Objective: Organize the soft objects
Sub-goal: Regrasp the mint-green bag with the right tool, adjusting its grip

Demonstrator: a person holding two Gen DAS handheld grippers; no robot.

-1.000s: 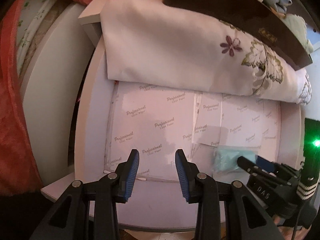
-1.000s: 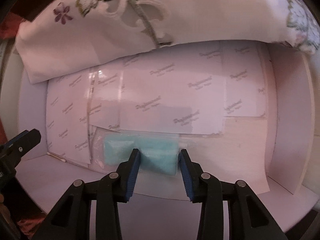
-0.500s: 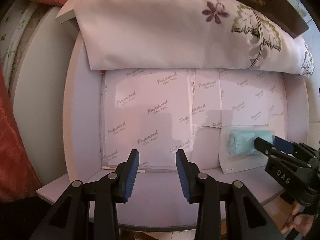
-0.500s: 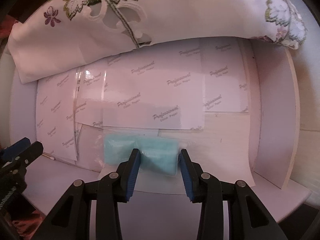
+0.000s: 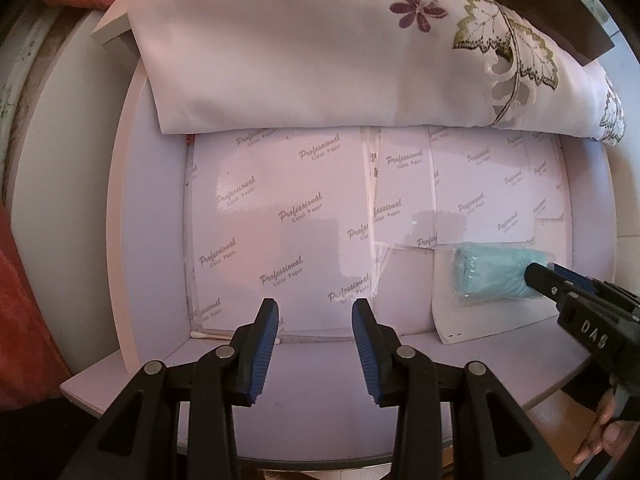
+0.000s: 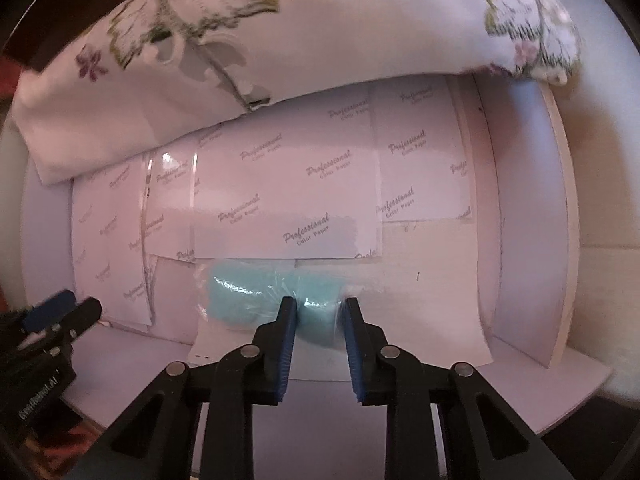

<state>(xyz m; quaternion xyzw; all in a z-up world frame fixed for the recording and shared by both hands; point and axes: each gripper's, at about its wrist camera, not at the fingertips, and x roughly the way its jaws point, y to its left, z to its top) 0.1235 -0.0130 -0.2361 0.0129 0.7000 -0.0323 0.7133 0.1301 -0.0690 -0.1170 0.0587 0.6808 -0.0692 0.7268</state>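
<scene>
A pale teal soft packet (image 6: pixel 240 296) in clear wrap lies at the front of a white drawer-like box (image 5: pixel 160 240) lined with printed paper sheets (image 5: pixel 280 220). My right gripper (image 6: pixel 320 308) points down at the packet's right end, and its jaws are closing with both pads pressing the teal bundle between them. In the left wrist view the same packet (image 5: pixel 488 276) shows at the right, with the right gripper (image 5: pixel 538 278) on it. My left gripper (image 5: pixel 316 308) hangs open over bare paper, holding nothing. A white embroidered cloth (image 5: pixel 320 48) is draped over the box's far edge.
A cotton swab (image 5: pixel 212 335) lies along the front inside edge of the box. Red fabric (image 5: pixel 20 300) sits at the far left, and a dark flat box (image 5: pixel 560 8) rests on the cloth at the top right. A hand (image 5: pixel 608 436) holds the right gripper.
The right jaws have narrowed and now pinch the teal packet, bunching its end. The left gripper has drifted and sunk slightly over the paper, with its jaws unchanged.
</scene>
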